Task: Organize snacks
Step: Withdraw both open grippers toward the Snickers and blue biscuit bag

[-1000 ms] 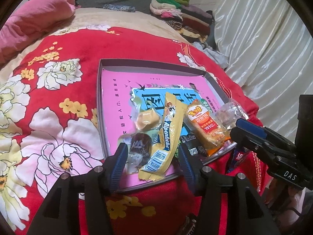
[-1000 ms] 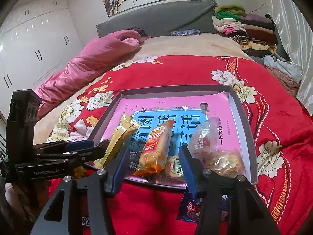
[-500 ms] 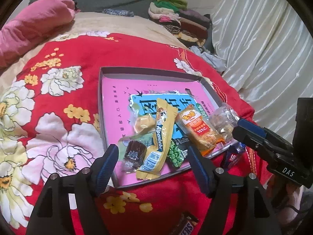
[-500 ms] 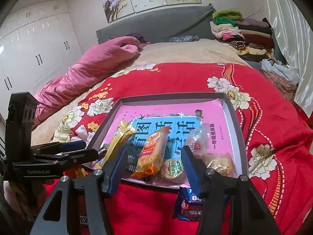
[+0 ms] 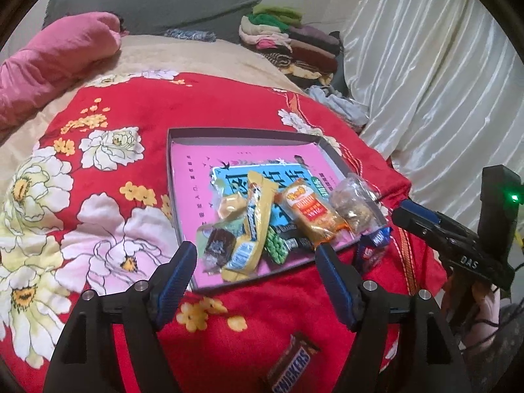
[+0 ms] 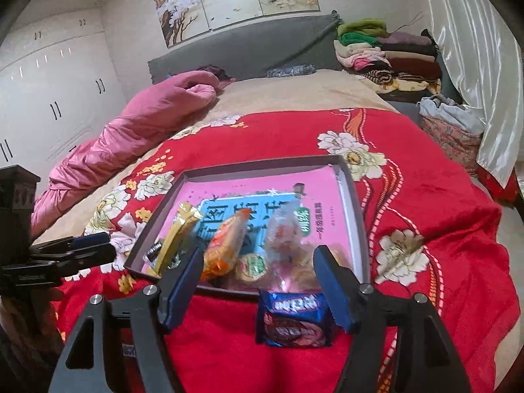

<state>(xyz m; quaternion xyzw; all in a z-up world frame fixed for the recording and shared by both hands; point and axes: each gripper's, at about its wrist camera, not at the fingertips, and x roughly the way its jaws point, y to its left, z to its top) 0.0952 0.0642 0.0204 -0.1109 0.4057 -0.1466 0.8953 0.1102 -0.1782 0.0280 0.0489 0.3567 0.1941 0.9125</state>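
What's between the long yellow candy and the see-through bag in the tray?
The orange snack pack lies between the yellow candy and the clear bag, in both wrist views.

Both tools are black plastic. The left gripper (image 5: 255, 262) has blue-padded fingers (image 5: 175, 278) and round silver screws on its arms. The right gripper (image 6: 257, 275) looks alike; seen from the left wrist, its side reads "DAS" below a green light.
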